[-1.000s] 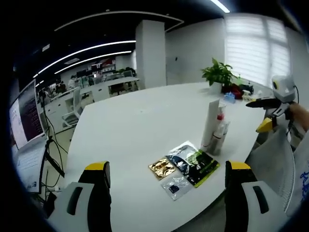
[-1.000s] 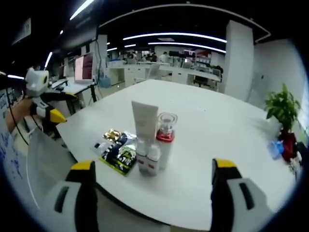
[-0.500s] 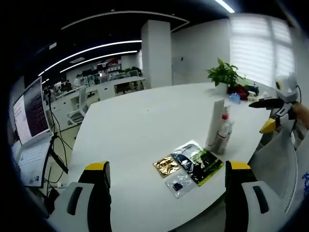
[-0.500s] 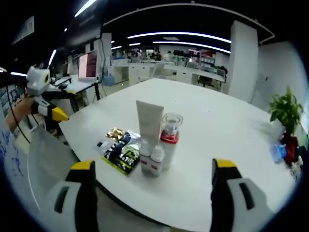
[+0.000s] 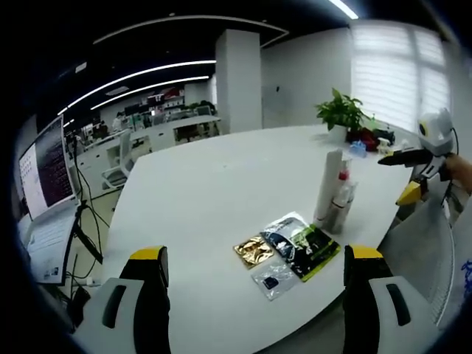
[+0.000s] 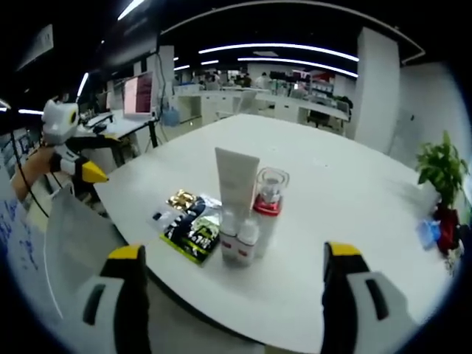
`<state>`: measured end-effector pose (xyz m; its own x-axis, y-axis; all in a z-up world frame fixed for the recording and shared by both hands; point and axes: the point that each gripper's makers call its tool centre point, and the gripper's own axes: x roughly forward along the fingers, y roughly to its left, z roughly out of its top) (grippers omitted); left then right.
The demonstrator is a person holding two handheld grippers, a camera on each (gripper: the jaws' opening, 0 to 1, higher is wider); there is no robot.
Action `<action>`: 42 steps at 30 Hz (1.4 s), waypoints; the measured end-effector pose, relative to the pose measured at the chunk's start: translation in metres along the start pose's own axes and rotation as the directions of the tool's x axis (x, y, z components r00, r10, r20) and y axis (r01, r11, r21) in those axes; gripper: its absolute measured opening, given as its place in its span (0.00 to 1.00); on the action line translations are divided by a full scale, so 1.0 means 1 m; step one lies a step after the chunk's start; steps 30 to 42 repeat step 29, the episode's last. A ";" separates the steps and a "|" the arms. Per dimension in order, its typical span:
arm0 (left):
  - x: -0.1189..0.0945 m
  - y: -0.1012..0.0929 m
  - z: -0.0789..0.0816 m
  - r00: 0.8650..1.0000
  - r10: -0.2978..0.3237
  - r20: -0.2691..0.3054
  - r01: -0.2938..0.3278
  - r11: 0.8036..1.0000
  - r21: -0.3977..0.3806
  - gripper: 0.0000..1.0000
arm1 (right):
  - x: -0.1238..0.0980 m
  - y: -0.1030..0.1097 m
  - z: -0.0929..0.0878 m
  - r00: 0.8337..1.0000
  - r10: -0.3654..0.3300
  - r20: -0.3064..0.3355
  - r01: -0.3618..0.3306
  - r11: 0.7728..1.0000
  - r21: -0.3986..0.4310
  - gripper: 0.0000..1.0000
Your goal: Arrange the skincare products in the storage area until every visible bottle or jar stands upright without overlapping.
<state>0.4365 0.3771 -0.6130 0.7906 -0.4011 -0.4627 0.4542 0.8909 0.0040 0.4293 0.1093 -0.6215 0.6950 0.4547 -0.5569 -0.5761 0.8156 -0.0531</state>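
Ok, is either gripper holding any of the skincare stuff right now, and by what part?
Nothing is held. The left gripper and right gripper are both open and empty, short of the white tube and bottles on the table.

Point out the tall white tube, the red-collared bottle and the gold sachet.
white tube (image 6: pixel 237 177), right gripper view, middle of its body.
red-collared bottle (image 6: pixel 270 203), right gripper view, on the red collar.
gold sachet (image 5: pixel 253 251), left gripper view, its centre.

Sachets (image 6: pixel 190 225) lie just beside bottles (image 6: pixel 251 214) on table (image 6: pixel 332 199)
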 end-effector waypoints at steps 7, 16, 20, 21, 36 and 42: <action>0.003 -0.005 -0.001 1.000 -0.017 -0.004 0.017 1.000 -0.002 0.97 | 0.002 -0.001 0.002 1.000 -0.004 -0.004 0.004 1.000 -0.008 1.00; 0.001 -0.005 -0.007 1.000 -0.012 -0.013 0.011 1.000 -0.019 0.97 | 0.002 -0.002 -0.001 1.000 -0.010 -0.007 0.010 1.000 -0.001 1.00; 0.002 -0.005 -0.009 1.000 -0.011 -0.021 0.011 1.000 -0.022 0.97 | 0.003 -0.002 -0.001 1.000 -0.009 -0.003 0.009 1.000 0.005 1.00; 0.002 -0.006 -0.009 1.000 -0.012 -0.019 0.012 1.000 -0.024 0.97 | 0.003 -0.002 -0.001 1.000 -0.008 -0.003 0.008 1.000 0.006 1.00; 0.004 -0.007 -0.008 1.000 -0.016 -0.022 0.016 1.000 -0.021 0.97 | 0.004 -0.004 -0.002 1.000 -0.011 -0.002 0.011 1.000 0.013 1.00; 0.004 -0.007 -0.008 1.000 -0.016 -0.022 0.016 1.000 -0.021 0.97 | 0.004 -0.004 -0.002 1.000 -0.011 -0.002 0.011 1.000 0.013 1.00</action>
